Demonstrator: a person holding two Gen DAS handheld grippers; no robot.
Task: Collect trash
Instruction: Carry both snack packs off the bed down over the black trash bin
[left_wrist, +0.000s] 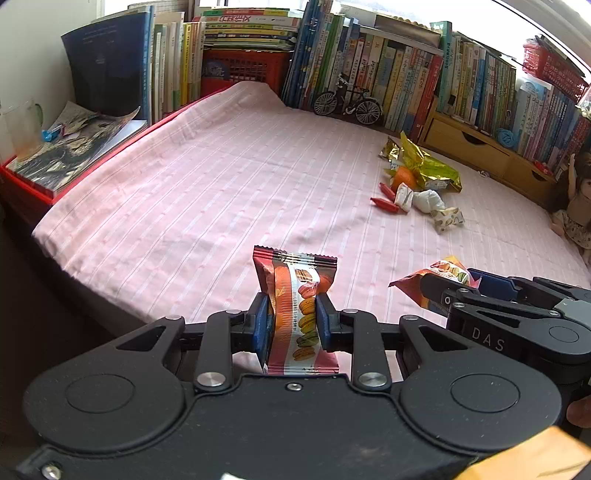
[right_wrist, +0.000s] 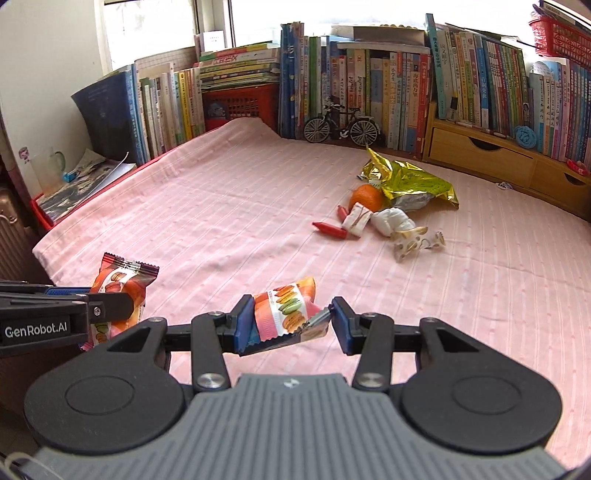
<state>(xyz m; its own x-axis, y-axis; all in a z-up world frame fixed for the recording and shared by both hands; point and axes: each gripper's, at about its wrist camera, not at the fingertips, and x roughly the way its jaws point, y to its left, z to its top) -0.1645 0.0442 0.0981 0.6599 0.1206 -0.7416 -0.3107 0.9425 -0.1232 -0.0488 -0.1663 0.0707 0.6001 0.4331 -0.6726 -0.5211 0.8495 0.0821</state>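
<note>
My left gripper (left_wrist: 291, 325) is shut on an upright red macaron snack packet (left_wrist: 295, 288), held over the near edge of the pink striped cloth (left_wrist: 207, 192). That packet (right_wrist: 122, 280) also shows at the left of the right wrist view. My right gripper (right_wrist: 291, 325) is shut on a second macaron packet (right_wrist: 284, 310), which lies tilted between its blue pads. Further out on the cloth sits a pile: a gold foil bag (right_wrist: 410, 181), an orange (right_wrist: 365, 197), red wrappers (right_wrist: 330, 229), a white wrapper (right_wrist: 356, 219), a crumpled tissue (right_wrist: 393, 220) and a patterned wrapper (right_wrist: 413, 242).
Rows of books (right_wrist: 388, 81) line the back, with a model bicycle (right_wrist: 341, 125) and a wooden drawer unit (right_wrist: 480, 151) in front of them. Magazines (left_wrist: 70, 147) lie on a red box at the left beside a glass mug (left_wrist: 22, 125). A doll (left_wrist: 576, 206) sits at the right.
</note>
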